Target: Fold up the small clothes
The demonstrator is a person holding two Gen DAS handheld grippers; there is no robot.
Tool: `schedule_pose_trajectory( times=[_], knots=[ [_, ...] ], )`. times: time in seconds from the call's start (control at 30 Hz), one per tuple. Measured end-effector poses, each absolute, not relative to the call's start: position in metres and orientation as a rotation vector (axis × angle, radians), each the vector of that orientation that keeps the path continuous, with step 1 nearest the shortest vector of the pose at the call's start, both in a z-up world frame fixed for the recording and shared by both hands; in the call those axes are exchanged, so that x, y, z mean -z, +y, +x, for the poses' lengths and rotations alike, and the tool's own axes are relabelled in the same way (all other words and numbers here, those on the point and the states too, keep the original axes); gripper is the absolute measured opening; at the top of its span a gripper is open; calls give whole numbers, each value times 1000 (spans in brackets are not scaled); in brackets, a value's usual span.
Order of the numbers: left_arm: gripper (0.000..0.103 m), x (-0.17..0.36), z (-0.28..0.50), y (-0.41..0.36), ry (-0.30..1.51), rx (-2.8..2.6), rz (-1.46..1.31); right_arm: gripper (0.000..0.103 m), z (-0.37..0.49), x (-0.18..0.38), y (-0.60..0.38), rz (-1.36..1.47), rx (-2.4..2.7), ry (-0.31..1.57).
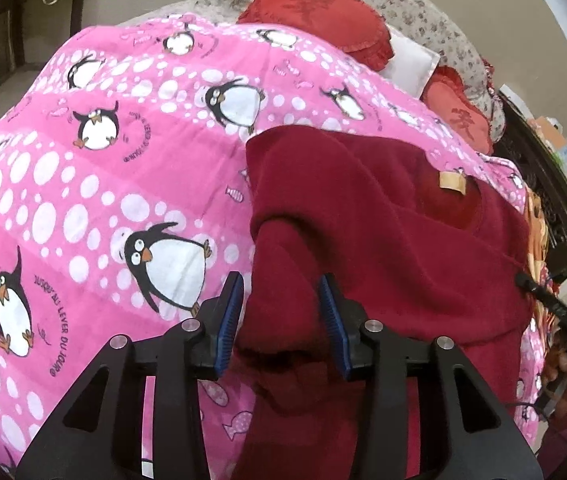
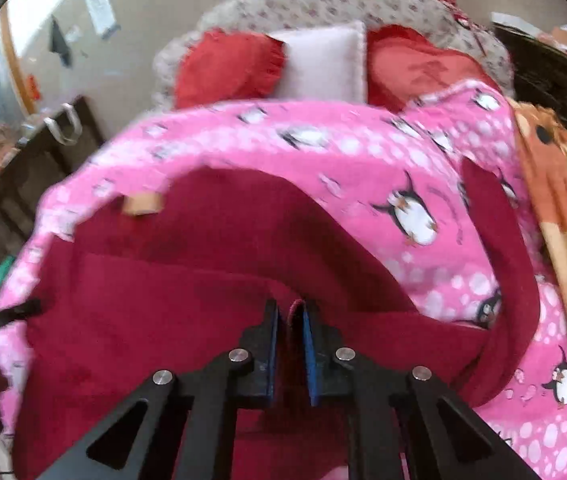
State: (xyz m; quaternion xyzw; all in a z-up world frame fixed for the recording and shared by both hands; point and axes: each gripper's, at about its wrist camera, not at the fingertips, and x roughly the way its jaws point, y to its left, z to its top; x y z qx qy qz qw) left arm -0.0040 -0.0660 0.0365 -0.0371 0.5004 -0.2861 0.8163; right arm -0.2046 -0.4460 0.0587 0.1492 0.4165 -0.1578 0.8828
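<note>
A dark red fleece garment [image 1: 383, 232] with a small tan label [image 1: 452, 181] lies on a pink penguin-print blanket [image 1: 83, 184]. My left gripper [image 1: 281, 284] is open, its blue pads on either side of a raised fold of the garment. In the right wrist view the same garment [image 2: 155, 312] fills the foreground, its tan label [image 2: 142, 203] at the far edge. My right gripper [image 2: 290, 312] is shut on a thin fold of the garment's edge. The right gripper's body also shows at the right edge of the left wrist view [image 1: 563, 312].
Red cushions [image 1: 323, 12] and a white pillow [image 2: 323, 60] lie at the head of the bed against a floral cover [image 1: 423, 8]. An orange patterned cloth [image 2: 551, 184] lies on the right. Dark wooden furniture [image 2: 43, 148] stands on the left, a dark bed frame [image 1: 543, 184] on the right.
</note>
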Motion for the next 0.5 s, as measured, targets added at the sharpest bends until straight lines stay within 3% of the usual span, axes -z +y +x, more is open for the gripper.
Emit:
schedule_pose_trajectory(
  times=[0.1,0.17,0.3,0.37,0.5],
  knots=[
    [39,-47,-10,-62,1023,568,-99,20,-213,-60,-450,352,297,881],
    [39,-61,-18,-59,959,535,-94,49,-234,-79,-457,343,343,839],
    [40,-89,-32,-66,871,568,-78,50,-272,-100,-497,400,467,790],
    [45,-97,-38,-78,867,616,-79,50,-285,-102,-512,444,509,792],
    [45,-100,-49,-108,895,696,-61,50,-295,-101,-537,515,575,783]
  ],
)
